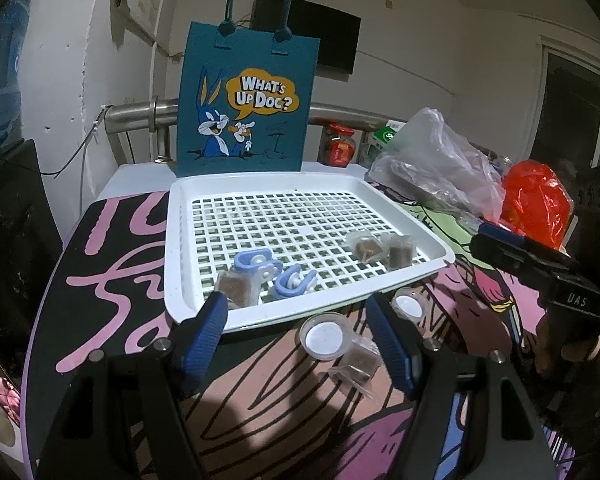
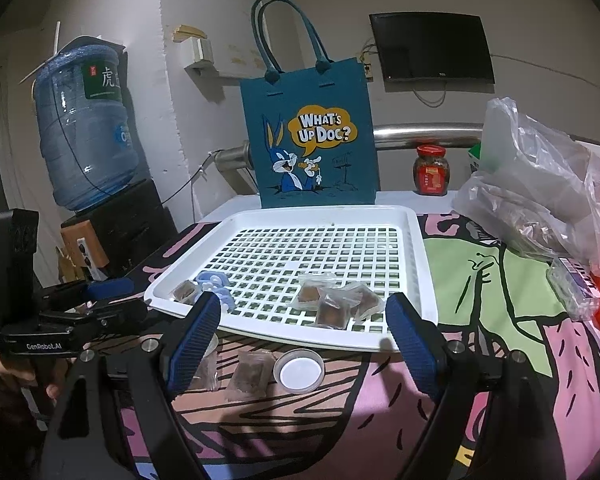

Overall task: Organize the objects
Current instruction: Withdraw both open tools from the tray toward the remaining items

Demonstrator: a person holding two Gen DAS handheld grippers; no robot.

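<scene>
A: Looking along the left gripper [image 1: 296, 312], I see ribbed blue pads spread wide with nothing between them, hovering at the near rim of the white plastic tray [image 1: 384, 196], whose floor is a square-holed grid.

B: Same for the right gripper [image 2: 304, 316]: wide apart, holding nothing. Inside the tray lie clear crinkly packets of brown cubes [image 2: 332, 302] near the front edge, and two pale blue clips [image 1: 276, 270] toward the near left corner beside another packet.

A: On the printed cloth surface [image 1: 112, 280] before the tray sit two round lidded cups [image 1: 326, 336], translucent with white tops, and a loose packet [image 1: 358, 364] touching one cup.

B: Behind stands an upright teal felt tote bag [image 2: 312, 136] with a cartoon rabbit. A red-lidded jar [image 2: 431, 170] and a grey plastic bag [image 2: 540, 192] sit at the right.

A: The bag's contents are too murky to tell, and a red bag [image 1: 536, 204] is partly hidden.
</scene>
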